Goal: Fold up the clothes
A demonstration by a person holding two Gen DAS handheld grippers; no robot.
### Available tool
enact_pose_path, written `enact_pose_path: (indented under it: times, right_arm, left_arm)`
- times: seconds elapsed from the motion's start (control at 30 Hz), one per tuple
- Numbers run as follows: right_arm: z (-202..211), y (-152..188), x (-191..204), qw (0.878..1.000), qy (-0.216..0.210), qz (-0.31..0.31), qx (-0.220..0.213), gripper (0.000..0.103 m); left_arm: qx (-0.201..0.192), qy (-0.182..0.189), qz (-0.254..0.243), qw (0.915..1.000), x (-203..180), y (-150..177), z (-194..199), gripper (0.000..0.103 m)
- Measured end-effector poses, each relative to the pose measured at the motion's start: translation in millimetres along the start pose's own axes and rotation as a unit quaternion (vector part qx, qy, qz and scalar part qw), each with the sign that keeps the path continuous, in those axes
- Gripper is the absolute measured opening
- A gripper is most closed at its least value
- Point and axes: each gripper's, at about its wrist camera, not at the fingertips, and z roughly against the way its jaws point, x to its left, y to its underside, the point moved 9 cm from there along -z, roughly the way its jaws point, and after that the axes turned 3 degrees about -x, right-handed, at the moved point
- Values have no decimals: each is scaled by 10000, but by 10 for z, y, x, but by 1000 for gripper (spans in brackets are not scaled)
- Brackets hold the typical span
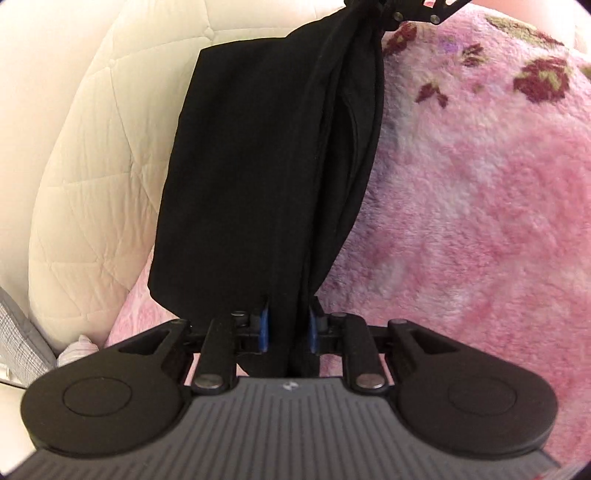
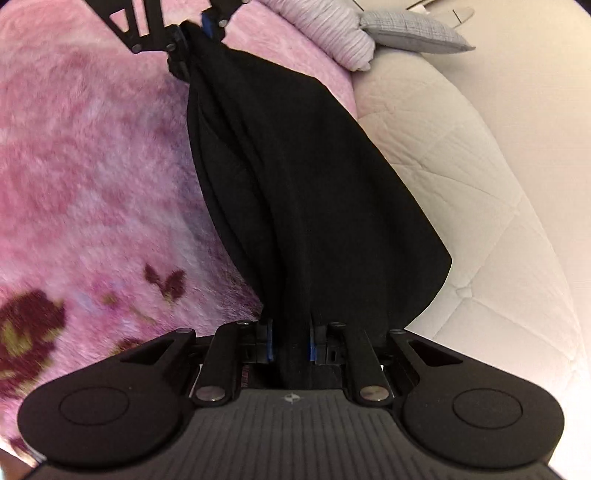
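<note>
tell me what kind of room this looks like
Most likely a bedroom, with the work done on a bed. A fluffy pink floral blanket lies over a cream quilted mattress, and a grey pillow sits at its far end. A black garment hangs above the bedding.

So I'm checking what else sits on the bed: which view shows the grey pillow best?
The right wrist view: the grey pillow lies whole at the top, beside a striped lilac roll. The left wrist view catches only a grey fabric sliver at its left edge, possibly the same pillow.
</note>
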Motion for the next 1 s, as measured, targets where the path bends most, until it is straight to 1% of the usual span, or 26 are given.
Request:
enact_pose_path:
  times: [0.13, 0.23, 0.3, 0.33, 0.37, 0.47, 0.5, 0.6, 0.7, 0.8, 0.83, 0.87, 0.9, 0.93, 1.0]
  right_arm:
    - [164, -4, -40, 9997, -51, -214, -75, 13]
    - [232, 72, 7, 9998, -127, -119, -98, 13]
    - [177, 125, 51, 9998, -180, 1, -38, 15]
    - [136, 138, 68, 9998, -203, 50, 4, 18]
    - [140, 134, 65, 9998, -217, 41, 29, 22]
    - [236, 140, 41, 9994, -322, -115, 104, 27]
    - [261, 117, 25, 9990, -381, -202, 126, 27]
    - [514, 88, -45, 9967, -536, -608, 68, 27]
    - [615, -34, -328, 9930, -453, -1082, -156, 25]
    - [384, -147, -815, 9887, -110, -1481, -217, 20]
    - [272, -162, -977, 9878, 16, -1544, -212, 16]
    - [131, -184, -1129, 9872, 128, -1571, -221, 7]
    - [1, -210, -1252, 9870, 199, -1575, -244, 4]
    - [-142, -241, -1347, 9877, 269, -1520, -260, 1]
    - [-400, -286, -1488, 9884, 374, -1446, -264, 1]
  left_arm:
    - [33, -26, 71, 10000, -52, 16, 99, 12]
    - [74, 45, 24, 10000, -71, 58, 90, 13]
    - [115, 122, -98, 9998, -102, 78, 63, 15]
    - [146, 152, -131, 9997, -113, 82, 61, 15]
    - [171, 176, -108, 9996, -107, 84, 72, 18]
    - [256, 364, 124, 9989, -47, 97, 170, 23]
    - [247, 444, 211, 9985, -17, 99, 229, 28]
    - [107, 603, 530, 9967, 140, 83, 446, 29]
    - [-80, 436, 834, 9955, 473, 53, 574, 29]
    - [-54, 188, 1121, 9935, 805, -118, 468, 32]
    - [-28, 106, 1221, 9925, 896, -156, 400, 32]
    - [-2, 31, 1303, 9915, 986, -185, 339, 32]
    - [23, -24, 1344, 9909, 1061, -204, 278, 32]
    - [47, -64, 1362, 9906, 1118, -227, 210, 32]
    - [93, -124, 1380, 9903, 1222, -254, 91, 32]
